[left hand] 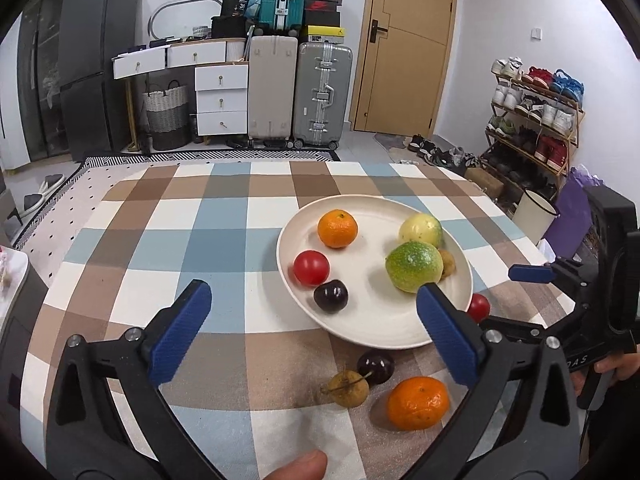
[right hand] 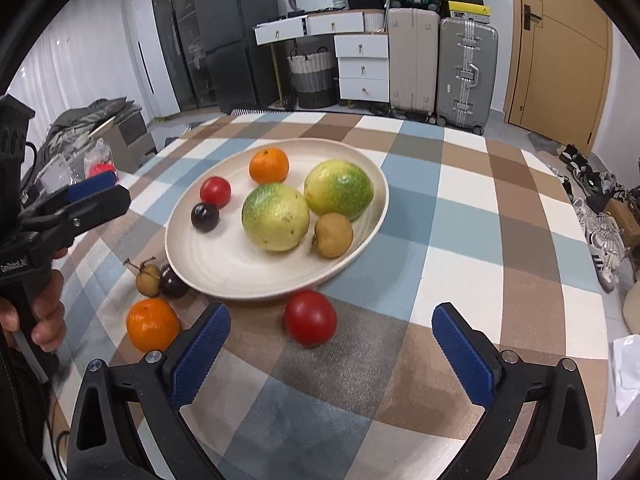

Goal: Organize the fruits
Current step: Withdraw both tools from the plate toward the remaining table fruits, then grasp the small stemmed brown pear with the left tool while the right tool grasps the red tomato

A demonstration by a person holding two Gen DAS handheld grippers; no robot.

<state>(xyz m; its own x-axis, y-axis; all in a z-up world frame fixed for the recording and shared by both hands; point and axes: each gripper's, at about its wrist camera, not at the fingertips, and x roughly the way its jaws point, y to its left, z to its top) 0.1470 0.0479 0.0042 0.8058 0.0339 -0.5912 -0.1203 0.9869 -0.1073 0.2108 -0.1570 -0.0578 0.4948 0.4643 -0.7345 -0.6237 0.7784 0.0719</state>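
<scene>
Matt cream plate, woven checked tablecloth, glossy tomato

Few words could be read. The left gripper, seen at the left edge of the right wrist view, carried white lettering that seemed to begin "CoRobot" on its black handle. In the left wrist view, the right gripper showed the letters "OAS" on its body. A far black shoebox bore a red swoosh logo. Other labels were too small to read.

Both wrist views sit low, close, facing 12 o'clock; both share the plate.
</scene>
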